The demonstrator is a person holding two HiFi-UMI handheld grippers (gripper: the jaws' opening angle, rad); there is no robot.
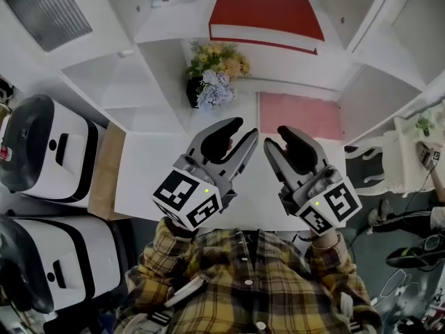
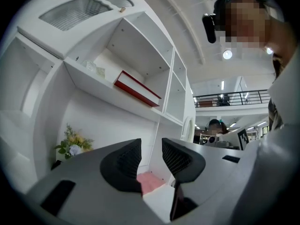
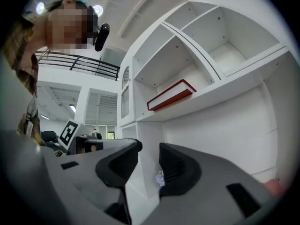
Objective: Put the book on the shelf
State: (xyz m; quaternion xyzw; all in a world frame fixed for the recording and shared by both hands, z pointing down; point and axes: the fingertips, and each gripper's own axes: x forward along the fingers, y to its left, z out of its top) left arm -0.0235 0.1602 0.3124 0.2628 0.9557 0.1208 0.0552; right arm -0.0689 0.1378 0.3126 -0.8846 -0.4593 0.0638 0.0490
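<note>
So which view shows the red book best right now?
The head view: the book lies flat on the shelf, with most of its red cover facing the camera. Both gripper views catch it only small, from below, showing little more than its edges.

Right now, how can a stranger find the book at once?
Start at the white shelf unit. The book lies flat on the board just above the flowers. Its deep red cover separates it from the pale pink item lower down.
</note>
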